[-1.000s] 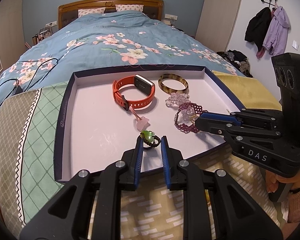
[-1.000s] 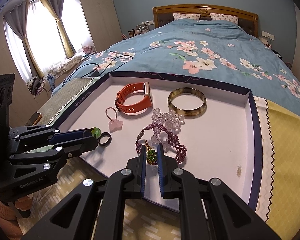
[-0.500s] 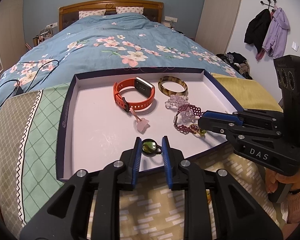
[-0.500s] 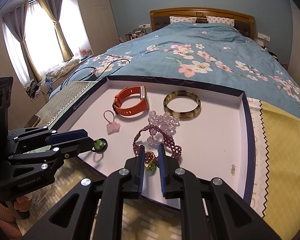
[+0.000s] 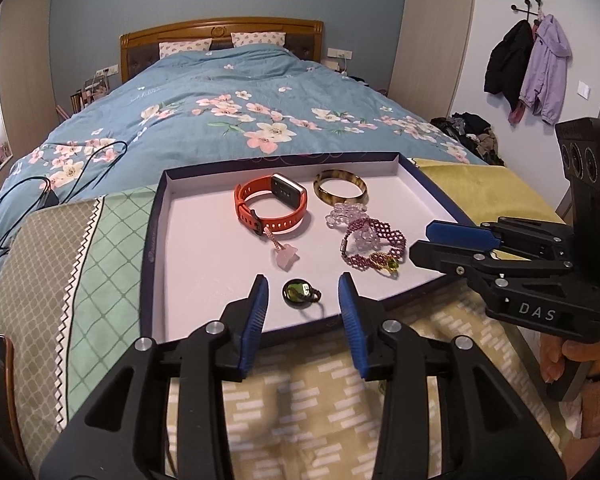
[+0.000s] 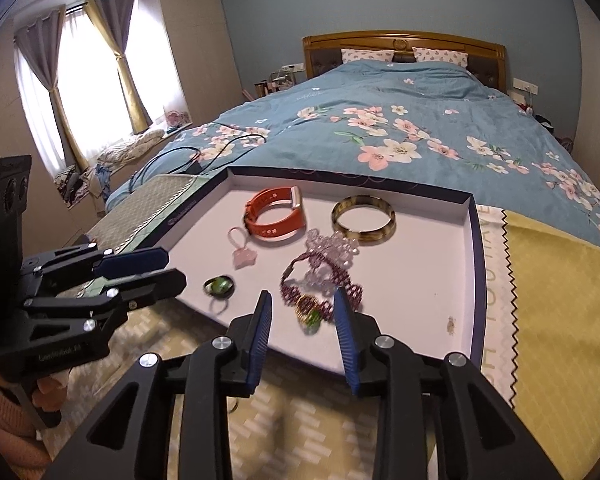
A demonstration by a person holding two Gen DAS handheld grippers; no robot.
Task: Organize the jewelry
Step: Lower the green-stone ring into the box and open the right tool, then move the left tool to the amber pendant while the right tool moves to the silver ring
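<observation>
Jewelry lies inside shallow white tray with dark blue rim (image 5: 156,216), at foot of bed. Left gripper (image 5: 302,292) jaws opening, blue pads clear of dark ring with green stone (image 5: 298,292), which rests on tray floor between them. Right gripper (image 6: 302,312) jaws opening; gold ring with green stone (image 6: 310,312) beside purple beaded bracelet (image 6: 324,280), untouched. Orange watch (image 5: 270,208), brown bangle (image 5: 340,192) at far side.

Bed (image 5: 228,120), blue floral duvet, carries shallow tray (image 5: 156,216) at foot end. Patterned green-beige blanket (image 5: 80,248) under tray's left side, yellow cloth (image 5: 480,196) at its right. Black cable (image 5: 28,196) on duvet, left of tray.
</observation>
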